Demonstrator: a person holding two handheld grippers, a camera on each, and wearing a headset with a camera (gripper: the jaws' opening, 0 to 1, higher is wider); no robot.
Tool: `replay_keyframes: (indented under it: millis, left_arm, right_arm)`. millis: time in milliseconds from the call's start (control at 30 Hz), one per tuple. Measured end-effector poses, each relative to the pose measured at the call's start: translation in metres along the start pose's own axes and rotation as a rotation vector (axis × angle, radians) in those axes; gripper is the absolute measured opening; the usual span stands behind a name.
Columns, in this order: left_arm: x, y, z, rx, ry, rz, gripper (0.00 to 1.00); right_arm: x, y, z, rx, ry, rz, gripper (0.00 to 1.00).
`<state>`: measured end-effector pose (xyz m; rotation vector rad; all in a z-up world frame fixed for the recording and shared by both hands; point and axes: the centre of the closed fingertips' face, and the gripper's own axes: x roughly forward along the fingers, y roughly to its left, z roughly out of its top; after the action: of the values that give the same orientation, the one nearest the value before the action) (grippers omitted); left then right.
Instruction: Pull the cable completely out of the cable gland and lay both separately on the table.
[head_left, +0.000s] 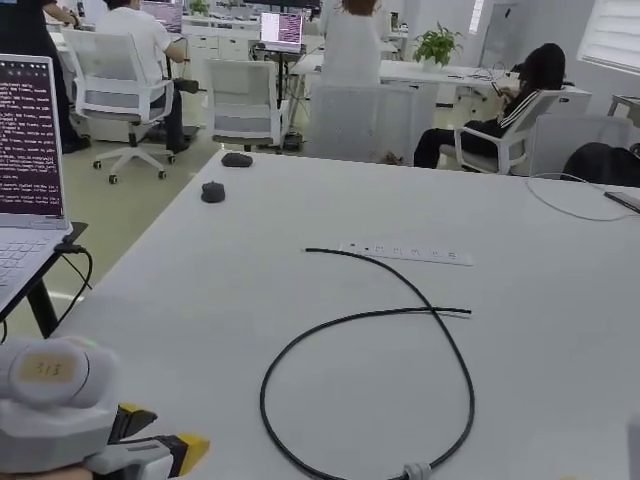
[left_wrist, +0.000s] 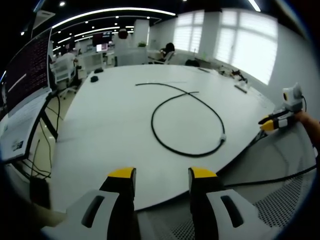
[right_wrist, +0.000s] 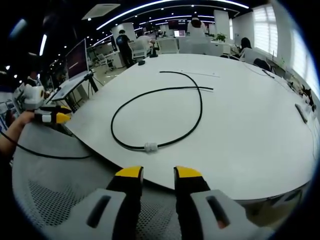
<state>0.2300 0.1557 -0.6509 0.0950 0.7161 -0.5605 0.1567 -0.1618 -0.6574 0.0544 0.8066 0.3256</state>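
Left gripper (left_wrist: 157, 175) and right gripper (right_wrist: 158, 172) hover off the near table edge, jaws spread and empty. The cable (head_left: 432, 310) lies looped on the table (head_left: 250, 260), with the gland (head_left: 414, 469) at its near bend. It looks light, limp, probably slick, so pinch the gland and the cable just beside it. The top is smooth and white, with a busy office beyond.

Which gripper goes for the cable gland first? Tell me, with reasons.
Right. The small white plastic cable gland on the looped black cable sits straight ahead of the right gripper's open jaws; from the left gripper it lies off to the right, farther away.
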Motion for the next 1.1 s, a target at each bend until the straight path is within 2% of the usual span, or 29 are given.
replay_keyframes:
  millis: [67, 133, 200, 233, 300, 400, 433, 500, 533, 567, 633, 667, 733, 800, 833, 867, 933, 1000, 1100]
  left_arm:
    - [0.001, -0.006, -0.002, 0.05, 0.022, -0.026, 0.44]
    - [0.001, -0.01, -0.004, 0.072, 0.039, -0.037, 0.43]
    - [0.001, -0.016, -0.007, 0.136, 0.082, -0.062, 0.43]
    - [0.001, -0.018, -0.009, 0.201, 0.115, -0.066, 0.43]
    - [0.002, -0.019, -0.009, 0.279, 0.156, -0.074, 0.43]
    - [0.005, -0.035, 0.009, 0.371, 0.153, -0.119, 0.44]
    - [0.005, -0.037, 0.011, 0.378, 0.152, -0.124, 0.44]
    - [0.012, -0.052, 0.029, 0.44, 0.144, -0.155, 0.43]
    - [0.017, -0.062, 0.037, 0.43, 0.12, -0.175, 0.43]
    - [0.023, -0.076, 0.044, 0.431, 0.107, -0.212, 0.43]
    - [0.033, -0.092, 0.051, 0.443, 0.106, -0.247, 0.44]
    - [0.042, -0.105, 0.055, 0.458, 0.103, -0.271, 0.44]
    - [0.056, -0.124, 0.059, 0.466, 0.099, -0.314, 0.45]
    - [0.076, -0.151, 0.057, 0.477, 0.124, -0.383, 0.45]
    - [0.081, -0.158, 0.055, 0.484, 0.138, -0.396, 0.45]
    - [0.091, -0.168, 0.053, 0.527, 0.154, -0.416, 0.44]
    - [0.107, -0.179, 0.044, 0.583, 0.208, -0.439, 0.41]
    - [0.119, -0.19, 0.036, 0.609, 0.245, -0.469, 0.38]
    - [0.143, -0.203, 0.021, 0.6, 0.304, -0.495, 0.39]
  right_arm:
    - [0.0, 0.0, 0.001, -0.003, -0.005, 0.0, 0.25]
    - [-0.001, -0.001, 0.001, 0.003, -0.012, -0.002, 0.25]
    - [-0.001, -0.002, 0.002, 0.005, -0.016, -0.003, 0.25]
    - [-0.001, -0.002, 0.002, 0.003, -0.017, -0.003, 0.25]
    - [-0.001, -0.002, 0.002, 0.005, -0.019, 0.0, 0.25]
    - [-0.002, -0.002, 0.002, 0.012, -0.025, 0.0, 0.25]
    - [-0.002, -0.001, 0.002, 0.013, -0.026, 0.0, 0.25]
    - [-0.002, -0.001, 0.002, 0.013, -0.027, 0.0, 0.25]
    - [-0.002, -0.001, 0.002, 0.011, -0.027, 0.001, 0.25]
    - [-0.002, -0.001, 0.002, 0.011, -0.027, 0.002, 0.25]
    - [-0.002, 0.0, 0.002, 0.009, -0.027, 0.002, 0.25]
    - [-0.002, 0.0, 0.002, 0.008, -0.027, 0.003, 0.25]
    - [-0.002, 0.001, 0.002, 0.006, -0.027, 0.004, 0.24]
    - [-0.002, 0.001, 0.002, 0.001, -0.025, 0.006, 0.24]
    - [-0.002, 0.002, 0.002, -0.002, -0.023, 0.007, 0.24]
    - [-0.002, 0.002, 0.002, -0.004, -0.022, 0.009, 0.24]
    - [-0.002, 0.002, 0.002, -0.006, -0.021, 0.01, 0.24]
    - [-0.002, 0.002, 0.002, -0.009, -0.021, 0.01, 0.24]
    - [-0.002, 0.002, 0.002, -0.012, -0.02, 0.012, 0.24]
